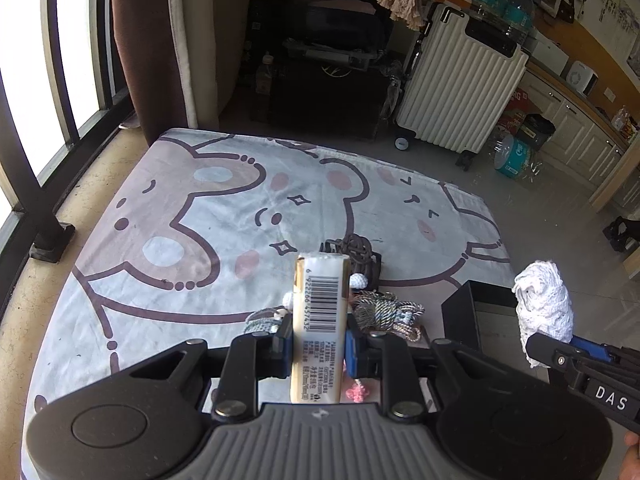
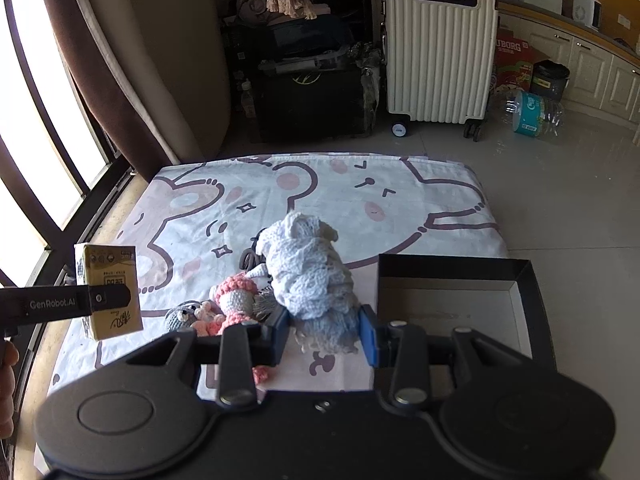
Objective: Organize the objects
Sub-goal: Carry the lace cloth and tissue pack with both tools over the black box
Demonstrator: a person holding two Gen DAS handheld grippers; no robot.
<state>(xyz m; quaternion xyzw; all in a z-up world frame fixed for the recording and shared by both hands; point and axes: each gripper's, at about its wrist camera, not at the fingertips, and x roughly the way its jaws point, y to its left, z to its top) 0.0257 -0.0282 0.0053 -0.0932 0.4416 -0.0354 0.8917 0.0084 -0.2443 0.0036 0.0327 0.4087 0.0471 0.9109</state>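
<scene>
My left gripper (image 1: 318,346) is shut on a cream tissue pack (image 1: 320,320) with a barcode, held upright above the cartoon blanket (image 1: 180,208). The same pack (image 2: 110,292) shows at the left of the right wrist view, clamped in the left gripper (image 2: 108,300). My right gripper (image 2: 325,336) is shut on a white crocheted piece (image 2: 308,268), lifted over the blanket; that piece (image 1: 544,308) hangs at the right in the left wrist view. Below lie small crocheted toys (image 2: 232,300), a pile of cords (image 1: 380,312) and a dark knotted ornament (image 1: 356,252).
An open black box (image 2: 456,300) with a pale floor sits on the blanket's right side, just beyond my right gripper. Past the blanket stand a white ribbed suitcase (image 2: 438,52), dark cases and a water jug (image 2: 532,114). A window railing (image 1: 36,120) runs along the left.
</scene>
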